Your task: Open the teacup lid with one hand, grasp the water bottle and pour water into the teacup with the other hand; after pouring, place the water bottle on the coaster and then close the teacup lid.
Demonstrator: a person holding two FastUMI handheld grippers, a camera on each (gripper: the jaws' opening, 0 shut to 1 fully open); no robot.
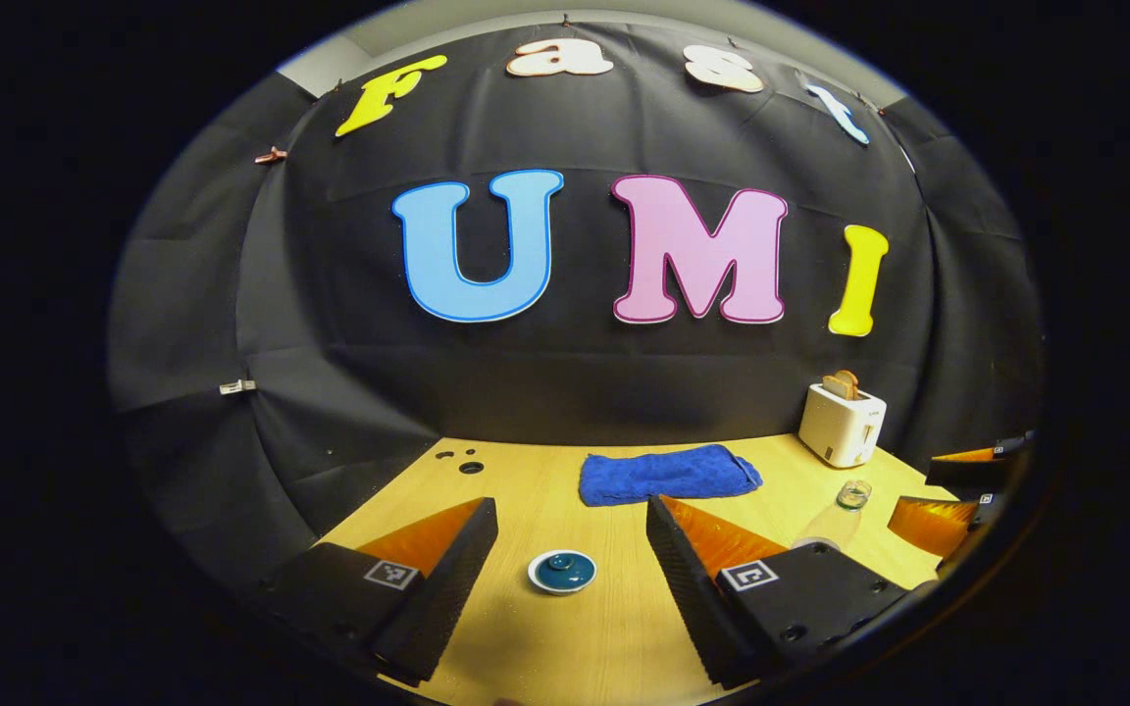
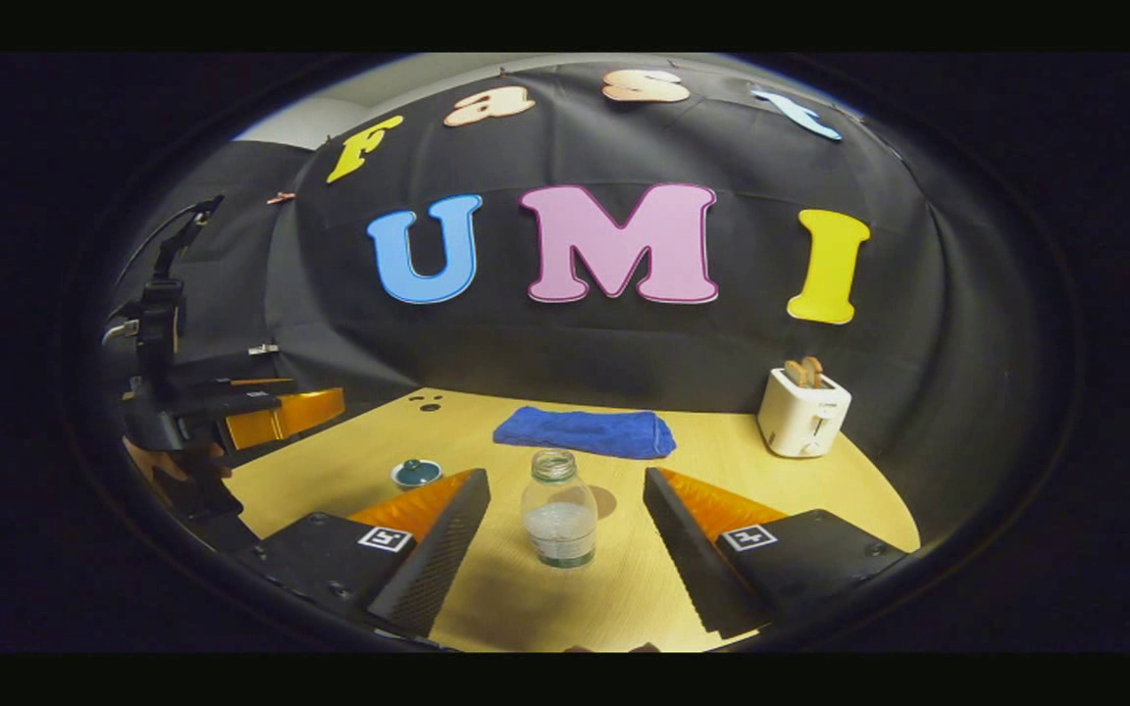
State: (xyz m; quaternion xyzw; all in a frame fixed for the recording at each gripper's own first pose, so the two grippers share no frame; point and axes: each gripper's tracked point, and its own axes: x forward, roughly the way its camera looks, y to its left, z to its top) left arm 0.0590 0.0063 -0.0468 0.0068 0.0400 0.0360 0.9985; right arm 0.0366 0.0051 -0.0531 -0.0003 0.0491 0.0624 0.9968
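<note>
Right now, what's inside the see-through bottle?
The water bottle stands upright on the table with no cap on. Clear water fills roughly its lower half; the rest looks empty. The label band at the bottom hides what lies behind it.

Table (image 2: 820, 490): I found it carrying all items.
Towel (image 2: 585, 432): lay at rear centre.
Toaster (image 2: 802, 413): stood right of towel.
Water bottle (image 2: 558, 510): stood before towel.
Teacup (image 2: 416, 474): sat left of bottle.
</note>
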